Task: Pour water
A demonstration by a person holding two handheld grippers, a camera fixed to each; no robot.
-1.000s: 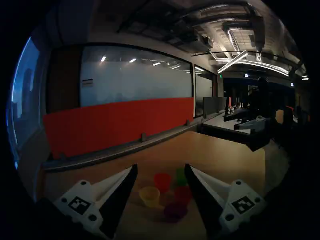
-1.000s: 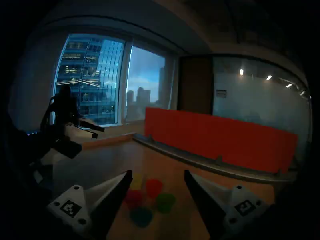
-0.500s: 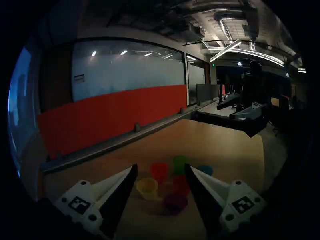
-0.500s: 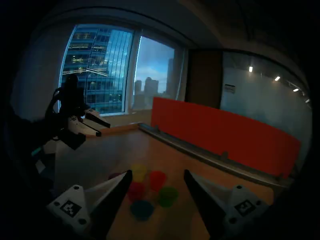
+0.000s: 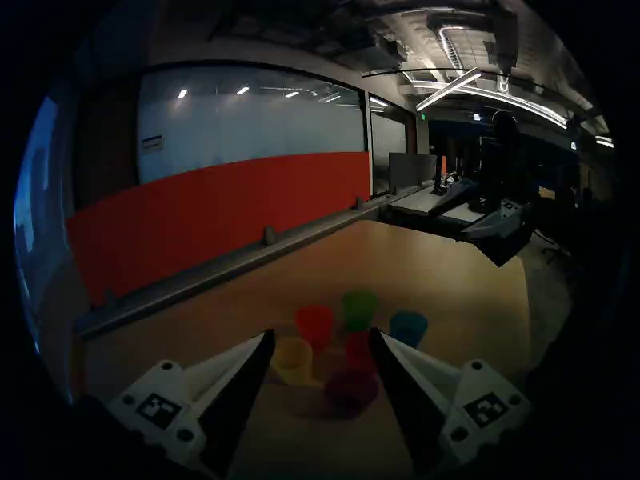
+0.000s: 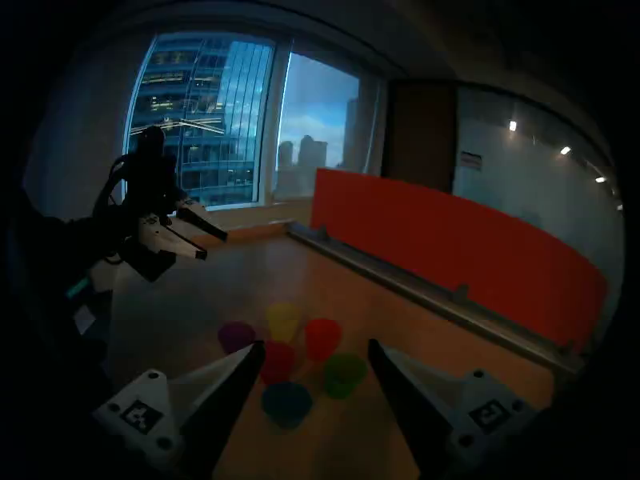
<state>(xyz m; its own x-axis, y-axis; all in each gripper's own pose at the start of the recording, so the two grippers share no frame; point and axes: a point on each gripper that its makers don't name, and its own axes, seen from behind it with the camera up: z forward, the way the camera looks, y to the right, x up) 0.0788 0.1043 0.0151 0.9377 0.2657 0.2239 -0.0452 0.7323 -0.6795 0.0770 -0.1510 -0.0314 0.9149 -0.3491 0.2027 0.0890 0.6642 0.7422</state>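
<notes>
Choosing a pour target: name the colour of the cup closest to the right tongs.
That cup is blue, clearest in the right gripper view.

A tight cluster stands on the wooden surface (image 6: 240,280). In the right gripper view, the blue plastic cup (image 6: 286,402) is nearest. Just behind it are the crimson cup (image 6: 278,360) on the left and the green cup (image 6: 345,374) on the right. Behind those, left to right, are the purple cup (image 6: 236,336), yellow cup (image 6: 282,320) and red cup (image 6: 322,336). The red divider panel (image 6: 480,256) runs along the surface's far edge.
</notes>
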